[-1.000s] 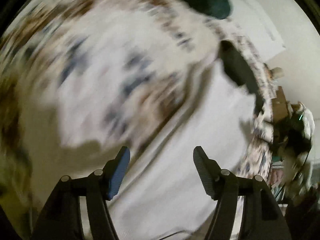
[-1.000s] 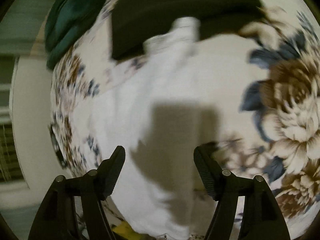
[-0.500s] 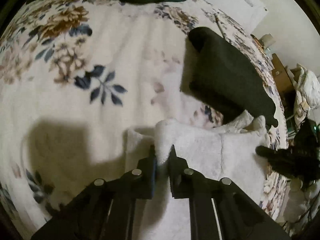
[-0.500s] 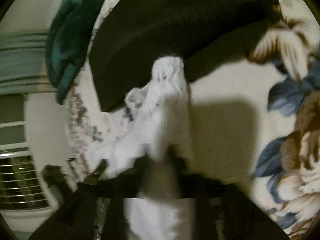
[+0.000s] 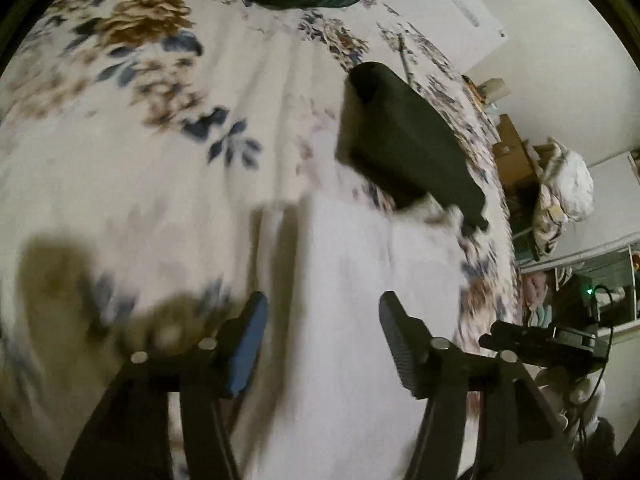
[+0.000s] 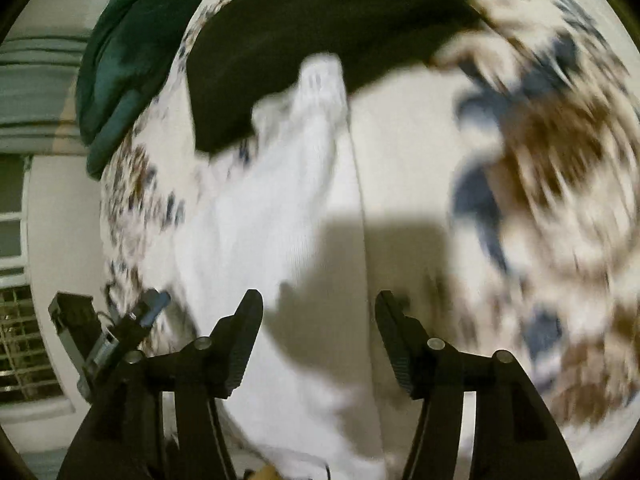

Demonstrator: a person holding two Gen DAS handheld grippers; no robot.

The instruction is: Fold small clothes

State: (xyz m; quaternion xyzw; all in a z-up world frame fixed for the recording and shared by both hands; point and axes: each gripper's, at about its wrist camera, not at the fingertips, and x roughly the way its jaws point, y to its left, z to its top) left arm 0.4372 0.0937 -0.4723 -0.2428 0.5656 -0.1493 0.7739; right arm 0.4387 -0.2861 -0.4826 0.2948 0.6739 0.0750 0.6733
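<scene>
A bed covered by a cream bedspread printed with brown and blue flowers (image 5: 168, 184) fills both views, with pale walls behind it. On it is laid one small white ribbed-knit garment (image 6: 276, 208), spread flat, presumably so that a fold can be set. One dark, almost black folded cloth (image 5: 408, 148) lies just beyond it, touching or overlapping its far edge, and is judged to be a piece already finished and put aside. One dark green bundle of fabric (image 6: 120, 52) sits further back near the bed's edge.

Two grippers are seen. The left gripper (image 5: 322, 344) is held over the white garment with its jaws spread wide and nothing between them. The right gripper (image 6: 318, 334) is likewise released, hovering above the garment's near part, where its shadow is cast.
</scene>
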